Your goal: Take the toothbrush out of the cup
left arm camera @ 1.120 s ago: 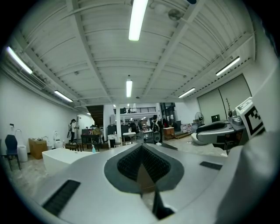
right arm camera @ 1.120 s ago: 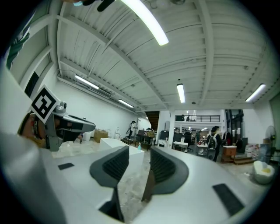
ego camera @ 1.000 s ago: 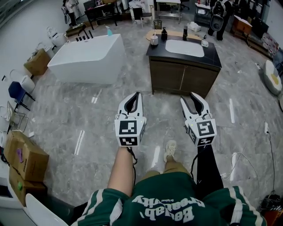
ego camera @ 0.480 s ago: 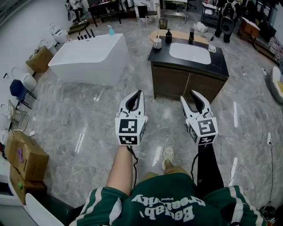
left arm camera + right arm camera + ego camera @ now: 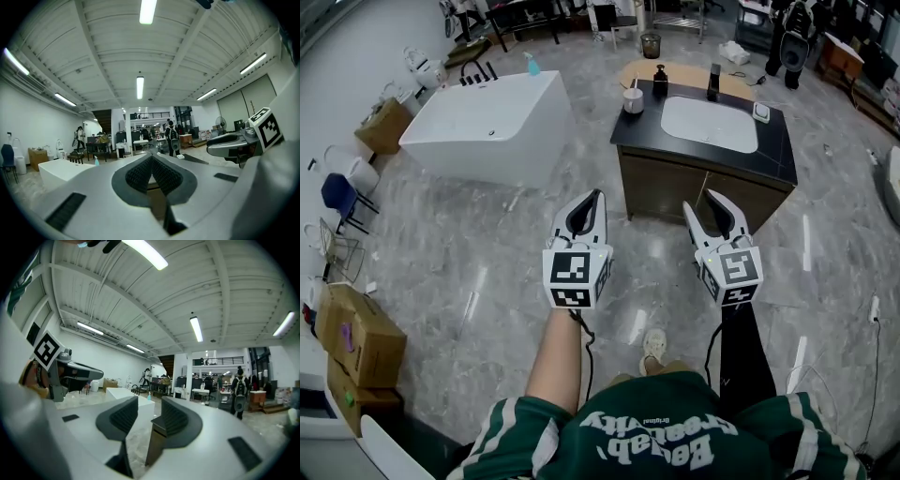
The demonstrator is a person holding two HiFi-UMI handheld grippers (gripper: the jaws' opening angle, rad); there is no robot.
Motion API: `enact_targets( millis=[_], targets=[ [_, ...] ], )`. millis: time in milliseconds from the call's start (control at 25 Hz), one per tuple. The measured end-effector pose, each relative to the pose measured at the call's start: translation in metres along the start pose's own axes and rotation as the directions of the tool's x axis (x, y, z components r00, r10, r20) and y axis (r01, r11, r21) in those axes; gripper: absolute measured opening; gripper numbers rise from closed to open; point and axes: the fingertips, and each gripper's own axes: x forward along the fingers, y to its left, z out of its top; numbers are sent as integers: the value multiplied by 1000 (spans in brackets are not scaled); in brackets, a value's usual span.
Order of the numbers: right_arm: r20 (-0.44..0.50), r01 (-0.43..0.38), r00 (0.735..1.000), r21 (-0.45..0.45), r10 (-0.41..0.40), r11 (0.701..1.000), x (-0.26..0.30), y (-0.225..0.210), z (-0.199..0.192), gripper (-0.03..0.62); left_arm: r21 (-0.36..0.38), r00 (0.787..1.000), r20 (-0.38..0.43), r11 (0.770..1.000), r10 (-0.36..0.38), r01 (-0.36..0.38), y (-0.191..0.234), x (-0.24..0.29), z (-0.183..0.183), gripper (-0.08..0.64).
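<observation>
A white cup (image 5: 633, 101) with a toothbrush (image 5: 630, 84) standing in it sits on the far left corner of the black vanity top (image 5: 778, 148), well ahead of both grippers. My left gripper (image 5: 594, 196) is held level in front of me, shut with nothing in it; in the left gripper view its pads (image 5: 140, 172) meet at the tip. My right gripper (image 5: 713, 198) is level beside it, open and empty, with a gap between its pads (image 5: 123, 416). Both point toward the vanity, with bare floor between them and it.
The vanity holds a white sink basin (image 5: 710, 124), a dark soap bottle (image 5: 660, 81) and a dark tap (image 5: 713, 81). A white bathtub (image 5: 492, 127) stands to its left. Cardboard boxes (image 5: 358, 336) and a blue chair (image 5: 336, 194) line the left wall. People stand at the back of the hall.
The vanity and bathtub have come closer and lower in the head view as the person walks toward them. Both grippers keep the same pose and the same jaw state.
</observation>
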Motion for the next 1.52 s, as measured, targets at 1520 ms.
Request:
enact_targets(
  millis=[1520],
  targets=[
    [19,11,1000,43,-12,999,223,-130,-29,175,-26,1000,-23,999,-21,21,78,242,-31,-2]
  ],
)
